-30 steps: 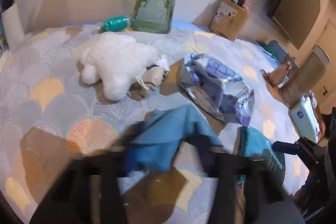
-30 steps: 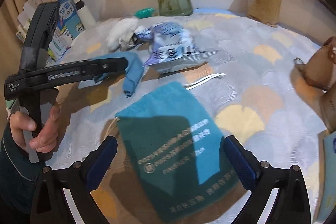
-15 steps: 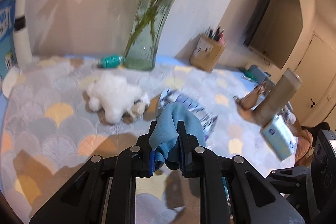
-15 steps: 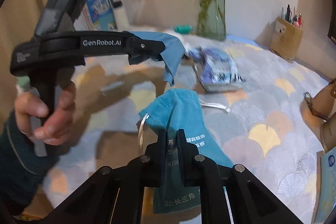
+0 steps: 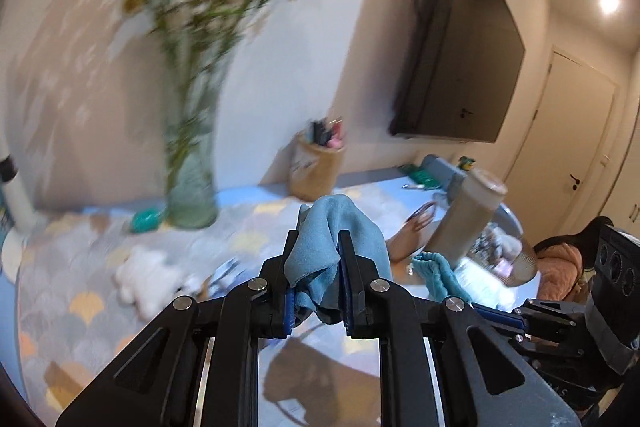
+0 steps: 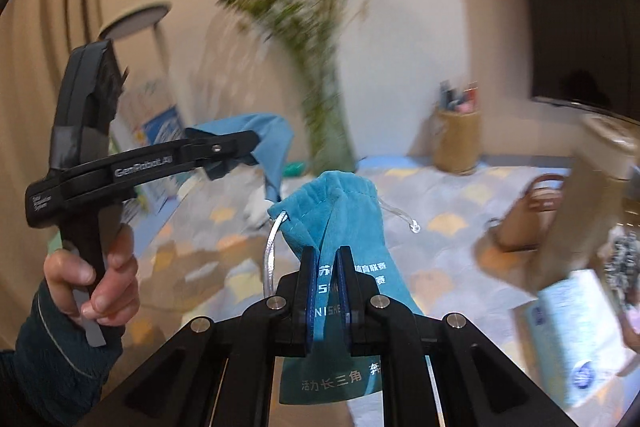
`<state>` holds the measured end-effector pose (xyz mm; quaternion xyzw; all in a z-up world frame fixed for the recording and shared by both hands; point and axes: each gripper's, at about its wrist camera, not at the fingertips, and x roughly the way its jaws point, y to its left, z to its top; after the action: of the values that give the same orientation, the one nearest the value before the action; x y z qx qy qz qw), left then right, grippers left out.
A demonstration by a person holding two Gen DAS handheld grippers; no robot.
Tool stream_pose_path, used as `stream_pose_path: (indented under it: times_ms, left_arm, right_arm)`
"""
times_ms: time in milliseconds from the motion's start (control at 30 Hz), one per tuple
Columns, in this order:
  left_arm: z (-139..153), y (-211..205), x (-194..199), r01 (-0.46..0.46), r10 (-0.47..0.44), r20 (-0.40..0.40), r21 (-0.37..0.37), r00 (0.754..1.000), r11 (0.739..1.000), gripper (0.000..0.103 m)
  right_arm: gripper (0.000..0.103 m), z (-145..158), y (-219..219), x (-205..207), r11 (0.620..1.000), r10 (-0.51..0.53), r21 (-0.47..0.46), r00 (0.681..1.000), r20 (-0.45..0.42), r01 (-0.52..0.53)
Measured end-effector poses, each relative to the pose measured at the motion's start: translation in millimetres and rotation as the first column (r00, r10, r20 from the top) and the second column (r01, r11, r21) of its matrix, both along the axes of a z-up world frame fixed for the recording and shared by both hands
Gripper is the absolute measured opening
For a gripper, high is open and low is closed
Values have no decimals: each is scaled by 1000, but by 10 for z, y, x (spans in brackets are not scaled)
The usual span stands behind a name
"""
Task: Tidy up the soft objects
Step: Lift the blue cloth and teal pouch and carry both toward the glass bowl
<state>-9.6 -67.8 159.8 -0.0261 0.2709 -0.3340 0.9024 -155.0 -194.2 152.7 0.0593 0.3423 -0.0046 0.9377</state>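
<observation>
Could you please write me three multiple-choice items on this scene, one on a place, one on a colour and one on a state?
1. Where is the white plush toy?
A. lying on the patterned tablecloth
B. in the left gripper
C. inside the vase

2. What colour is the drawstring pouch?
A. red
B. teal
C. white

3. What is the left gripper doing?
A. open and empty
B. pinching a pen
C. shut on the blue cloth

Answers: 1 A, it lies there untouched; 2 B, teal velvet with white print; 3 C, cloth bunches between its pads.

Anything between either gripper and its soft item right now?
Nothing. The left gripper is shut on the light blue cloth; the right gripper is shut on the teal drawstring pouch. Both hang clear of the table.
</observation>
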Motion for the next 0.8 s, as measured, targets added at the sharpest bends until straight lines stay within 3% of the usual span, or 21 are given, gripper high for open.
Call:
stream_pose_path:
  times_ms: [300,367,467,533,567,600,733,800]
  left_arm:
    - [319,-1015,-113,134,-135,71,17,988,991,14]
    - [340,-1208,-154,156,-158,85,30,984,987,14]
    - [257,-1312,-234,182,-184,78,33,980,983,14]
    - [158,-1323,-233,183,-184,48,34,982,983,14]
    - [116,-1312,-225,180,-181,34,34,983,983,14]
    - [76,-1318,-219,175,-176,24,38,984,984,14]
    - [9,-1280,-222,149,-151,12,84,989,985,14]
    - [20,-1218,-235,144,-146,17,85,989,986,14]
  right_arm:
    - [10,624,-918,-513,984,-170,78,973,155,160]
    - [10,667,-1065,-569,984,-157,104,979,134,143]
    - [16,474,-1099,-582,991,-73,109,997,1,72]
    - [55,162,-1016,-564,992,-52,107,993,-109,64]
    - [93,5,-960,-565,991,-53,112,989,-141,69]
    - [103,-153,-897,-564,990,-44,123,985,-164,64]
    - [102,-743,-742,-328,992,-60,84,933,-356,96]
    - [102,-874,-722,-273,994,-50,67,918,-394,83]
